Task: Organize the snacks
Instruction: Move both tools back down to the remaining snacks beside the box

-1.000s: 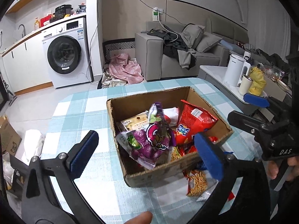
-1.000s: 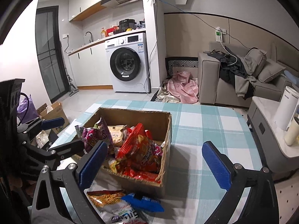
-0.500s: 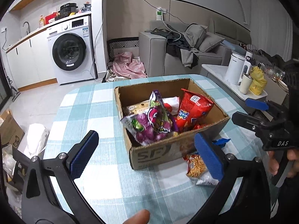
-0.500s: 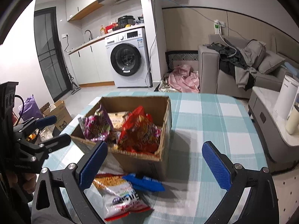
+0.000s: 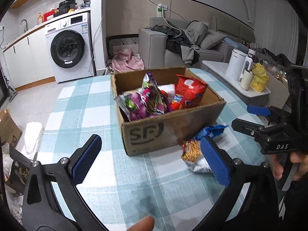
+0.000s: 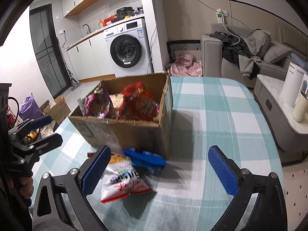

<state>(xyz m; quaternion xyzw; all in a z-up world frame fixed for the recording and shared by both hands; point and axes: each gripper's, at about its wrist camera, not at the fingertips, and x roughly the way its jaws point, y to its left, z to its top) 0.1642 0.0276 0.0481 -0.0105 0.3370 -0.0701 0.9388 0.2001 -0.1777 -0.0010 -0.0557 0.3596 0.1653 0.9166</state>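
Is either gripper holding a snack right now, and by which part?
Nothing is held. The left gripper and right gripper are both open, nothing between their fingers.

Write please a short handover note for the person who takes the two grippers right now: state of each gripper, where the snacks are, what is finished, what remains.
Left gripper: open, empty, held above the table in front of the cardboard box.
Right gripper: open, empty, above the two loose packets.
In the box: purple bag, red bag, and at least one more pack between them.
Outside, on the checked tablecloth against the box's near wall: white and red noodle snack bag and blue packet, which lies partly over it.
Done: most snacks appear boxed.
Left: probably pick up these two packets and put them in the box.
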